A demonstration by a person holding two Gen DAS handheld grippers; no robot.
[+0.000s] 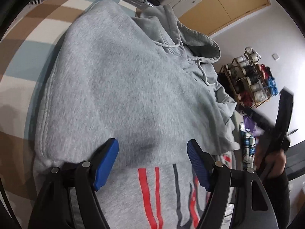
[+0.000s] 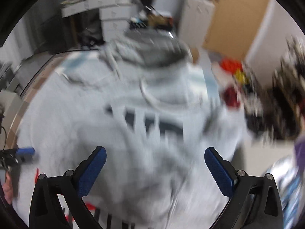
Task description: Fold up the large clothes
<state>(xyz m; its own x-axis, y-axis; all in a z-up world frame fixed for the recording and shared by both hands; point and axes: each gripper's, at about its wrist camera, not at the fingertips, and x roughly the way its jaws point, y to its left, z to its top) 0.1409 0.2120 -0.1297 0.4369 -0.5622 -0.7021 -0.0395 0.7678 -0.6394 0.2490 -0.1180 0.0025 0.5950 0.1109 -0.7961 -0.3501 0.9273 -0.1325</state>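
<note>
Hoodie (image 1: 118, 87), half-folded on striped bed (image 1: 28, 43); we hold left gripper (image 1: 152, 164) and right gripper (image 2: 155, 169) released, empty. Risk: fold slumps unpinned near right edge.

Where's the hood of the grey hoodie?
In the left wrist view the hood lies at the far, upper-right end of the grey hoodie, near the wooden rack of thread spools.

Both grippers have black frames, silver screws and ribbed blue fingers (image 1: 198, 167).
</note>
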